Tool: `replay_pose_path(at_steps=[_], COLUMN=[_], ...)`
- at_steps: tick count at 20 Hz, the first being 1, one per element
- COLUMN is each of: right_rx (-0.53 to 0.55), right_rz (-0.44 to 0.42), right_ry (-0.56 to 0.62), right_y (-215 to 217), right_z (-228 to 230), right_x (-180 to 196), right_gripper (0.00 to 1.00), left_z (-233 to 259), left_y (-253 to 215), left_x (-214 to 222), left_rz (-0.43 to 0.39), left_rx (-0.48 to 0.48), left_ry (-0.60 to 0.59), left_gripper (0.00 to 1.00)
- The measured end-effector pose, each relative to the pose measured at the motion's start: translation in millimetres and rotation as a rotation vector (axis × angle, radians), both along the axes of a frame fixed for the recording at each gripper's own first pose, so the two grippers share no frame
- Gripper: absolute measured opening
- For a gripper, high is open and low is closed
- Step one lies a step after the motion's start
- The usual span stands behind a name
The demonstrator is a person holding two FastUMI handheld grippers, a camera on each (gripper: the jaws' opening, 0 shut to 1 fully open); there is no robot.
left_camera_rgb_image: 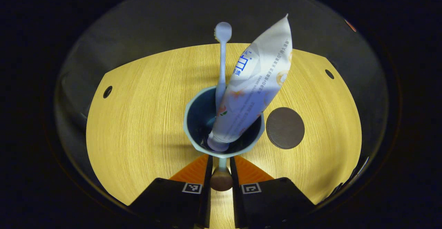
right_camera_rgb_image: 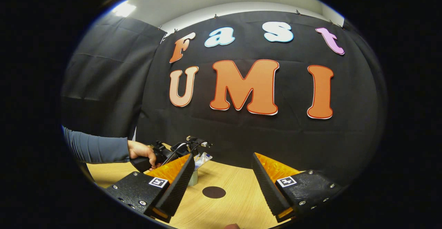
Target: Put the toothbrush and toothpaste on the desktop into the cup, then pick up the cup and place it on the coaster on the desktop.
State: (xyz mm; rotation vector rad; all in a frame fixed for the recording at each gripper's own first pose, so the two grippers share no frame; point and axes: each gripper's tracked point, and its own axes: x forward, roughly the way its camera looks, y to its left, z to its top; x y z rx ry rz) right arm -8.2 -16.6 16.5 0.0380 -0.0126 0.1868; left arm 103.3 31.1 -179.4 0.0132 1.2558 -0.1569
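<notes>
cup (left_camera_rgb_image: 224,123) handle pinched in left tool (left_camera_rgb_image: 221,163)

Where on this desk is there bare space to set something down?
Bare wood lies left of the cup, out to the desk edge, and beyond the coaster on its right. It is crowded in the middle, where the cup holds toothbrush and toothpaste.

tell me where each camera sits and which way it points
Left gripper view: rides on the left gripper, looking steeply down on the cup; its own two fingers close on the cup's handle.
Right gripper view: rides on the right gripper, held low, facing level across the desk; its fingers spread, a hand beyond.
Shared: cup, coaster, toothpaste, desk.
</notes>
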Motion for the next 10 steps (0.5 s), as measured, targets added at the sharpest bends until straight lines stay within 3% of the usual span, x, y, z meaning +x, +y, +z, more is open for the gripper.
replay_pose_path(at_steps=[5,10], right_rx=[0.048,0.089], right_rz=[-0.030,-0.064], right_ry=[-0.001,0.002], right_y=[-8.3,-18.1], right_z=[-4.1,-7.1], right_x=[-8.3,-12.2], right_gripper=[0.99,0.99], left_z=[-1.2,2.8], left_y=[-9.9,-10.5], left_x=[2.8,7.0], left_rz=[0.069,0.070], left_rx=[-0.026,-0.036], left_ry=[-0.048,-0.079], left_gripper=[0.24,0.23])
